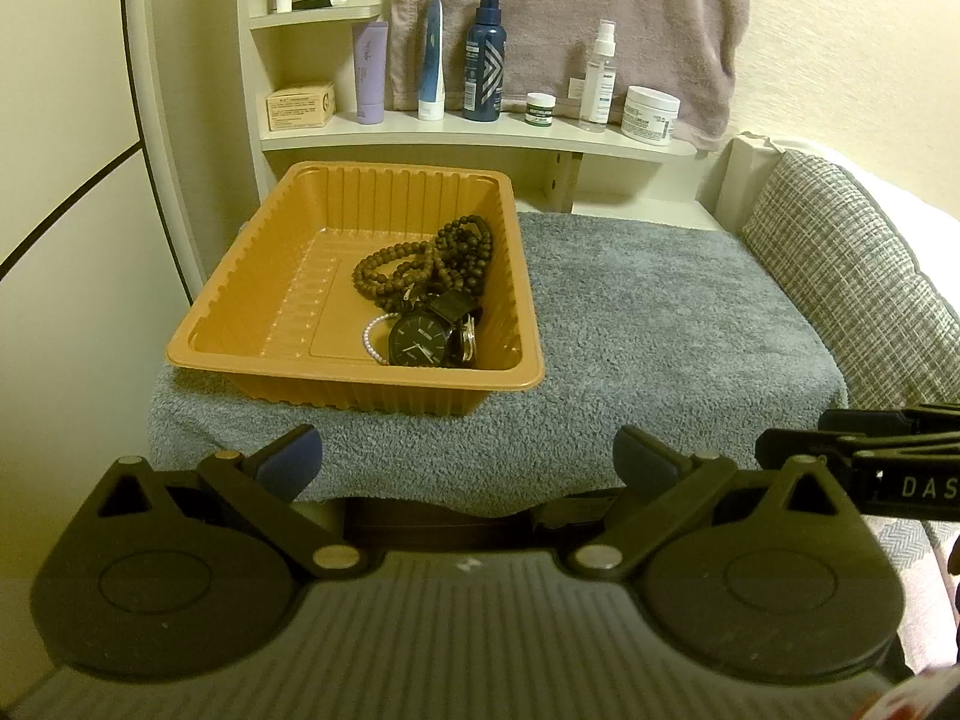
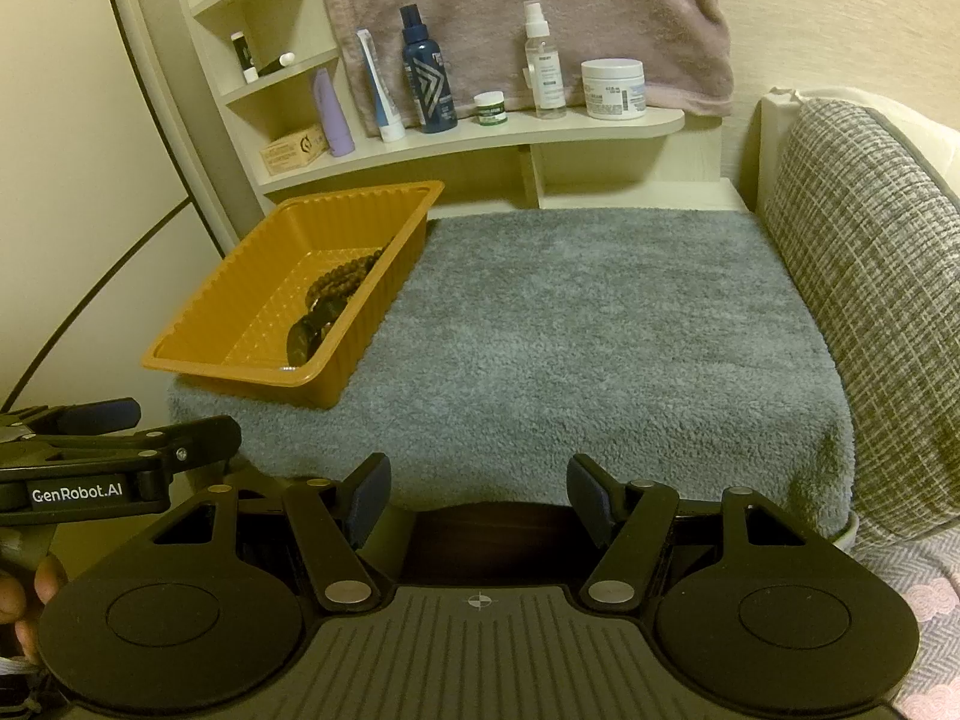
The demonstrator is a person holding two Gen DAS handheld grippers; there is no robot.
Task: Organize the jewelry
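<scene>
**Jewelry Sits in the Tray While Both Grippers Wait Open**

We hold our left gripper (image 1: pixel 468 456) low at six o'clock in its view. Its jaws stand wide apart and hold nothing. Our right gripper (image 2: pixel 477 489) sits the same way, jaws apart and empty.

The orange tray (image 1: pixel 240 300) rests on the grey towel (image 1: pixel 660 324), up at eleven o'clock from the left gripper. Inside it, on the right side, lie the brown bead strings (image 1: pixel 420 267). Just below them sits the black watch (image 1: pixel 420 341). A little white pearl bracelet (image 1: pixel 371 341) peeks out at the watch's nine o'clock side, touching it.

From the right gripper, the tray sits at ten o'clock. The rest of the towel is bare. Bottles and jars stand on the shelf (image 1: pixel 480 135) at twelve o'clock.
</scene>
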